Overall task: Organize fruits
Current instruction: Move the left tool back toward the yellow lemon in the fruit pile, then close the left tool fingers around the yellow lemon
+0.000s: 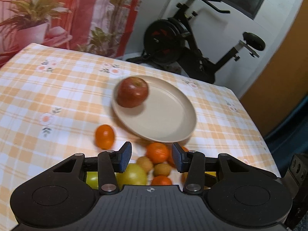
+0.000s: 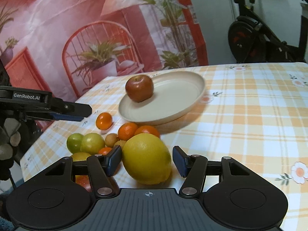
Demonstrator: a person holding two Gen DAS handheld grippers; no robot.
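A red apple (image 1: 132, 92) sat on the near-left part of a beige plate (image 1: 169, 129), which rested on the checked tablecloth (image 1: 57, 96). The left gripper (image 1: 151, 157) hovered with its jaws spread wide and nothing between them, above a cluster of fruit: a mandarin (image 1: 157, 152) just ahead of its pads, two small brown fruits (image 1: 144, 163) and a yellow-green fruit (image 1: 132, 175) beneath it. A lone orange (image 1: 105, 136) lay apart to the left, near the plate's rim. The right gripper (image 2: 147, 160) was open around a large lemon (image 2: 146, 158); its left pad seemed to touch the rind, though the view left that uncertain. Two green fruits (image 2: 85, 143) lay left of the lemon.
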